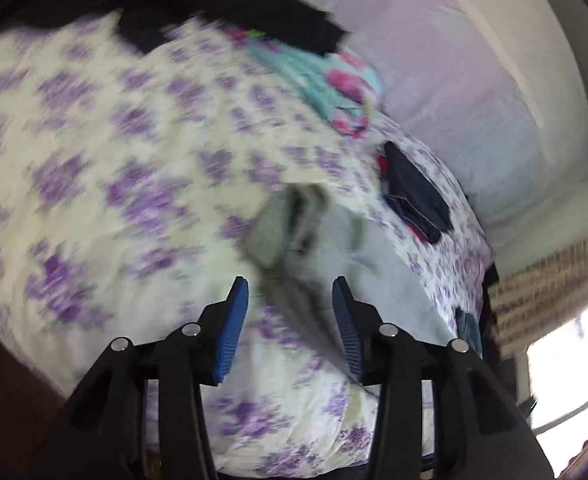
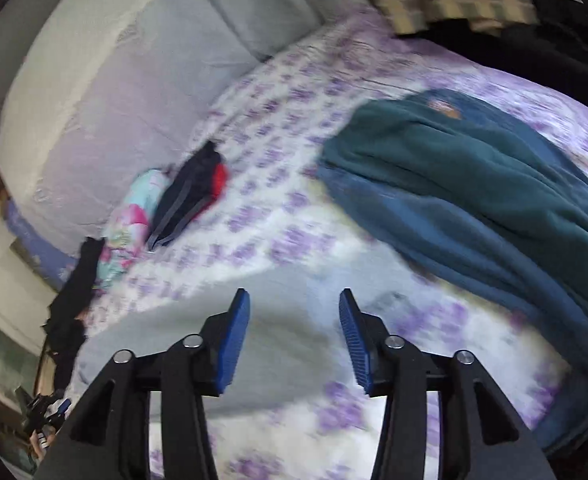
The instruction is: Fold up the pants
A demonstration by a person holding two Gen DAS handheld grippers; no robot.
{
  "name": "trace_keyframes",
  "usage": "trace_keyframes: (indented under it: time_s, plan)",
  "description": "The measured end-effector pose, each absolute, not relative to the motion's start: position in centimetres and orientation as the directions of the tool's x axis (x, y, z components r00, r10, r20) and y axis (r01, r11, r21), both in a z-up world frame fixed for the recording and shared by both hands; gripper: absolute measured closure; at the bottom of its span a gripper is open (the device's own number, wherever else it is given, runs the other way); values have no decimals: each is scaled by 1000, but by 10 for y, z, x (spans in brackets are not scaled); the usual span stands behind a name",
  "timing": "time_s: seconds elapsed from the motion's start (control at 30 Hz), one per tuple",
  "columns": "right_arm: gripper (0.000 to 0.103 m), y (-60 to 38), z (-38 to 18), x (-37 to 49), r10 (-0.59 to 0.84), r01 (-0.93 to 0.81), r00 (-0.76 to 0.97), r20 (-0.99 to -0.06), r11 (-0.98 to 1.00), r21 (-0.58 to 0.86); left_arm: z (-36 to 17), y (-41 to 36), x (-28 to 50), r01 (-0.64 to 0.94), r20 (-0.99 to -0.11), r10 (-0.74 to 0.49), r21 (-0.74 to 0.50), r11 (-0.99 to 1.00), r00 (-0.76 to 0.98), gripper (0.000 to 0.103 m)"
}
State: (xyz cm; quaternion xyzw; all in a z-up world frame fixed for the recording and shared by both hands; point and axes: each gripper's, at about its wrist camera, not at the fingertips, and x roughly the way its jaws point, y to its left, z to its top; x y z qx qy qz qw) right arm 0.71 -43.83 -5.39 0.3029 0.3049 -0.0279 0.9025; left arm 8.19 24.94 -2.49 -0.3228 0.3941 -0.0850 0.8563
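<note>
Light grey pants (image 1: 334,240) lie on a bed with a white and purple flowered cover (image 1: 113,168), their waistband end rumpled. My left gripper (image 1: 290,286) is open and empty, its blue pads just above the pants. In the right wrist view the same grey pants (image 2: 221,340) spread flat under my right gripper (image 2: 294,298), which is open and empty over the cloth. Both views are motion-blurred.
A dark teal blanket (image 2: 474,200) lies at the right of the bed. A folded navy and red garment (image 2: 193,196) (image 1: 414,196), a turquoise and pink one (image 2: 129,224) (image 1: 334,80) and black clothes (image 1: 213,4) sit near the white wall (image 2: 93,80).
</note>
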Motion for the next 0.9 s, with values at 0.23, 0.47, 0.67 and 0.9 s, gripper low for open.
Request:
trace_keyframes:
  time_s: [0.23, 0.47, 0.67, 0.9]
  plan:
    - [39, -408, -80, 71, 254, 177, 760, -598, 805, 566, -17, 119, 117, 153, -674, -330, -310, 938, 661, 20]
    - [86, -444, -119, 75, 284, 213, 740, -610, 761, 613, -64, 118, 132, 184, -745, -319, -261, 948, 586, 20]
    - [91, -451, -114, 67, 257, 233, 769, -585, 740, 631, -50, 129, 106, 160, -689, -360, -339, 927, 629, 28]
    - [20, -372, -56, 67, 270, 23, 831, -487, 857, 515, -10, 96, 111, 247, -603, -353, -253, 935, 715, 17]
